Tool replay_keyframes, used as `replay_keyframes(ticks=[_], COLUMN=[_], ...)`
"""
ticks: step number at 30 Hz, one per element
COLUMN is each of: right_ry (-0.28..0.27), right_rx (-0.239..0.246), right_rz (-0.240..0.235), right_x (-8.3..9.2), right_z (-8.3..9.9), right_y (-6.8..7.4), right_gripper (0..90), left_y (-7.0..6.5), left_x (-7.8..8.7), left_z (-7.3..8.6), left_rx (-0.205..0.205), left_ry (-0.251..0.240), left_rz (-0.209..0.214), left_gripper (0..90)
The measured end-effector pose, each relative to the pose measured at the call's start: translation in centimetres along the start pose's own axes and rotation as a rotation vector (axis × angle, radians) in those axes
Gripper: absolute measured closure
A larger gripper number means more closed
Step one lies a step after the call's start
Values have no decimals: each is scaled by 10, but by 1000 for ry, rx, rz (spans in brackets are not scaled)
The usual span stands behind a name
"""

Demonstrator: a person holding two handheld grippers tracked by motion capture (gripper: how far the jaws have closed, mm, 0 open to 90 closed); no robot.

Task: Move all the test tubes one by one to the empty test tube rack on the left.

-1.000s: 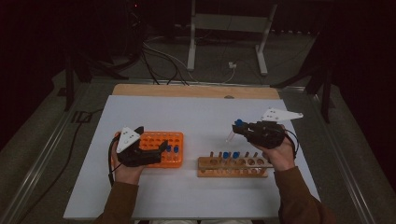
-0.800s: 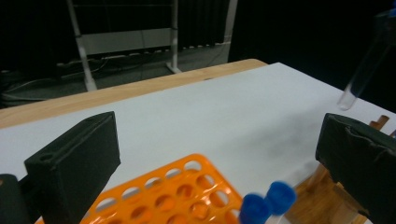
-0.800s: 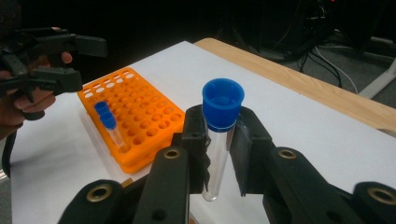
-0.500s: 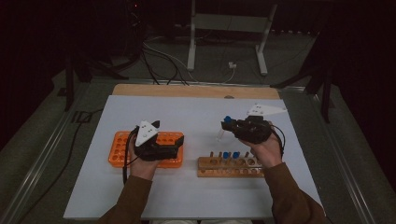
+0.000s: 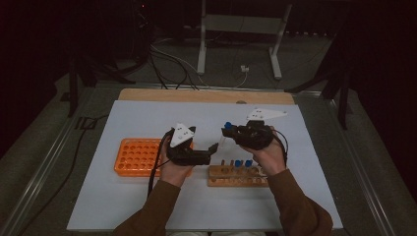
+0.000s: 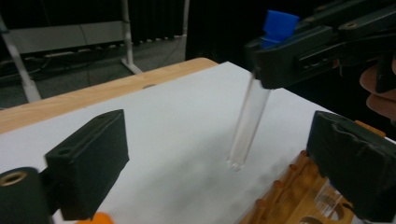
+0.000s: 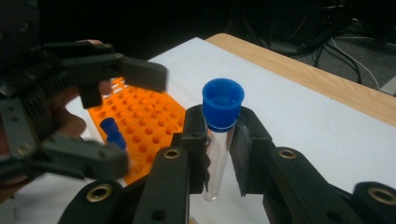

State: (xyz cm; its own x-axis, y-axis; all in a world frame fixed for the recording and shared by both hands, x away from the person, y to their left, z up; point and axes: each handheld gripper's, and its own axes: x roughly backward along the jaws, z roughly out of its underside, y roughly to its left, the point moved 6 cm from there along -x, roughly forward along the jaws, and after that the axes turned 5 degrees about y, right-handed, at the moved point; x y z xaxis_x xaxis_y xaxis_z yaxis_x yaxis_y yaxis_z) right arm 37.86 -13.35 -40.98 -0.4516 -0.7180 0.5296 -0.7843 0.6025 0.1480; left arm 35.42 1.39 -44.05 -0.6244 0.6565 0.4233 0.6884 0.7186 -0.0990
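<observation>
Where the white-covered surface (image 5: 147,206) begins at far left, an orange rack (image 5: 135,156) of round wells lies flat; in the right gripper view two small blue caps (image 7: 111,130) show among its wells. Just right of the rack, the left gripper (image 5: 212,149) is held above the surface in the person's left hand (image 5: 172,169), pointing rightward toward the other gripper. Its jaws stand apart and released, having just closed in a little, with nothing pressed between them; in the left gripper view the tube's lower end hangs in the gap ahead of them, untouched. Further right, and slightly nearer the person, a wooden rack (image 5: 238,176) lies on the surface, with blue-capped tubes (image 5: 242,163) standing in it. Above it, the right gripper (image 5: 227,131) in the right hand (image 5: 268,156) is clenched on a clear test tube (image 7: 215,158) with a blue cap (image 7: 222,103). The jaws grasp the tube just under the cap, so the cap sits above the pads and the glass body hangs below them, roughly upright, clear of the surface. The tube thus sits in the air between the two grippers, over the gap between orange rack and wooden rack.
</observation>
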Motion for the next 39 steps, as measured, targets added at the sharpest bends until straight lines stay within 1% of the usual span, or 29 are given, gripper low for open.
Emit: replay_keyframes(ticks=[4,6,7,10,12,14,20,23,24,26,27,30,32,34,37,39], right_ry=[4,5,6,10,15,17,20,24,26,21,16,7,5,-9,-9,-9], right_rx=[8,14,14,20,22,22,21,23,22,13,9,-2,-13,-27,-37,-32], right_rz=[-9,-14,-16,-23,-27,-29,-29,-27,-27,-31,-23,-32,-14,3,27,54], right_x=[-3,-5,-6,-8,-10,-11,-11,-12,-12,-11,-10,-7,-4,-1,3,4], right_z=[-2,-3,-4,-4,-4,-3,-3,-3,-3,-3,-3,-3,-2,-2,-1,1], right_y=[5,7,8,11,11,12,13,13,12,11,10,7,3,0,-4,-7], right_gripper=[768,767,767,767,767,767,767,762,752,670,629,488,402,320,195,150], left_y=[-5,-6,-7,-9,-9,-10,-14,-16,-15,-13,-12,-9,-8,-6,-4,-2], left_x=[-9,-12,-14,-16,-17,-18,-19,-20,-20,-21,-22,-21,-20,-18,-16,-14], left_z=[-1,-1,-1,-1,-1,0,0,1,2,3,4,5,5,5,5,4], left_rx=[-20,-27,-24,-33,-40,-38,-61,-67,-68,-58,-48,-37,-27,-21,-19,-16], left_ry=[22,28,31,25,27,28,26,30,38,45,44,45,45,42,41,37], left_rz=[-24,-31,-32,-30,-36,-30,-16,-14,-25,-29,-26,-16,-12,-11,-14,-18], left_gripper=[193,276,335,477,562,613,760,775,779,781,780,781,782,782,782,783])
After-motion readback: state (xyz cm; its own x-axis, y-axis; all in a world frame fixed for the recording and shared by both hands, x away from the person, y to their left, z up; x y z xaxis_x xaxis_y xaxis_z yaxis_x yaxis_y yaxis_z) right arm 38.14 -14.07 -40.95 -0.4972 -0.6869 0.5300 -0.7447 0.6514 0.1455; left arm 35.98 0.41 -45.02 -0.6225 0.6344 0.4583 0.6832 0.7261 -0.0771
